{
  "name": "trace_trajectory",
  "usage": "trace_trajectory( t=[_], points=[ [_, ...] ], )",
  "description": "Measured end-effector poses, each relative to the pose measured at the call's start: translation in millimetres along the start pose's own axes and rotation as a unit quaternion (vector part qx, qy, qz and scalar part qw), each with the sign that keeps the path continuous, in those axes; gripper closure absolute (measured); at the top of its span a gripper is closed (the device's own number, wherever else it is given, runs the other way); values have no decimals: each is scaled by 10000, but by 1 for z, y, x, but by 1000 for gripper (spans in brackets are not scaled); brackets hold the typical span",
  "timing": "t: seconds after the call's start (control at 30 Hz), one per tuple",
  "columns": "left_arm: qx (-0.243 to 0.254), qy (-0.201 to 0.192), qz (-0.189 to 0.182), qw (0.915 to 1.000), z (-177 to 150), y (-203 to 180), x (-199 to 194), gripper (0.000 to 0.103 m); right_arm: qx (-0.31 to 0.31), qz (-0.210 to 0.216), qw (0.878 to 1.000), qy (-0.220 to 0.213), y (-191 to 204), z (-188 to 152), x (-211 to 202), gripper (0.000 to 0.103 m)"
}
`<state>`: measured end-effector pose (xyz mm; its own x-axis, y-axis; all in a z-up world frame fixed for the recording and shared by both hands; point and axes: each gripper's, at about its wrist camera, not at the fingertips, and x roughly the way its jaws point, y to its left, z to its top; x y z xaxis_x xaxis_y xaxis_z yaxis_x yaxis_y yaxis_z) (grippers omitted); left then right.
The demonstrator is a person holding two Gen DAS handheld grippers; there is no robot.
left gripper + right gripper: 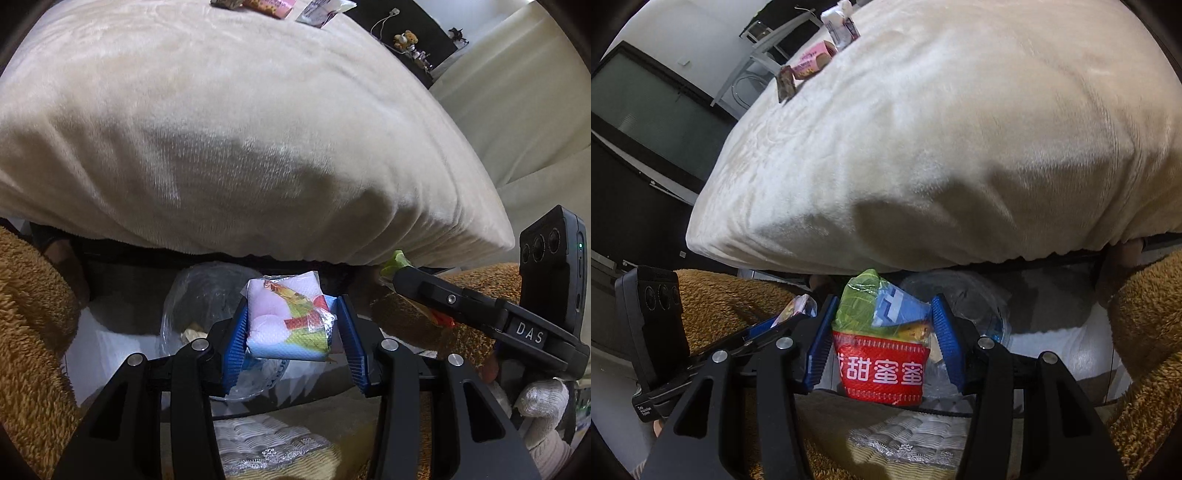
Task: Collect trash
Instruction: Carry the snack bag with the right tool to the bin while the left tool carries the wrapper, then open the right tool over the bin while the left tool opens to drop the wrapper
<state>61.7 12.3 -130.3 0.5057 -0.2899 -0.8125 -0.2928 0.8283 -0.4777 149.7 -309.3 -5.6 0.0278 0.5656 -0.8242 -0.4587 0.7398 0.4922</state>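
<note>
The left gripper has its jaws clenched on a pink-and-white wrapper, held just below the near edge of the bed. The right gripper has its jaws clenched on a red-and-green packet, also held below the near edge of the bed. Each gripper shows at the side of the other's view, so the two are near each other.

Below and behind both held items lies a clear plastic bag, set under the overhanging cream blanket.

Three more pieces remain at the far edge of the bed: a pink packet, a small dark wrapper just beside it, and a white wrapper further along the same edge.

A brown fleece sleeve borders both views.
</note>
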Motion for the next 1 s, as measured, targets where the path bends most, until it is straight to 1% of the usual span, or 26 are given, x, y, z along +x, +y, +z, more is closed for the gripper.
trace_trajectory(
  t=[0.13,0.27,0.37,0.6,0.87,1.0],
  points=[
    [-153,373,78,9992,-1,4,18,58,288,-70,9988,380,-8,1,20,51],
    [-292,635,166,9974,-4,10,31,58,552,-171,9959,691,-17,1,37,51],
    [-402,838,255,9953,-3,15,40,58,750,-231,9927,916,-23,1,48,51],
    [-481,1255,399,9901,-5,14,62,58,1073,-446,9838,1367,-34,1,70,51],
    [-554,1487,535,9859,-5,18,70,58,1222,-568,9793,1508,-39,0,78,50],
    [-501,1490,556,9860,-5,17,69,58,1229,-577,9793,1500,-39,-1,78,50]
  ],
)
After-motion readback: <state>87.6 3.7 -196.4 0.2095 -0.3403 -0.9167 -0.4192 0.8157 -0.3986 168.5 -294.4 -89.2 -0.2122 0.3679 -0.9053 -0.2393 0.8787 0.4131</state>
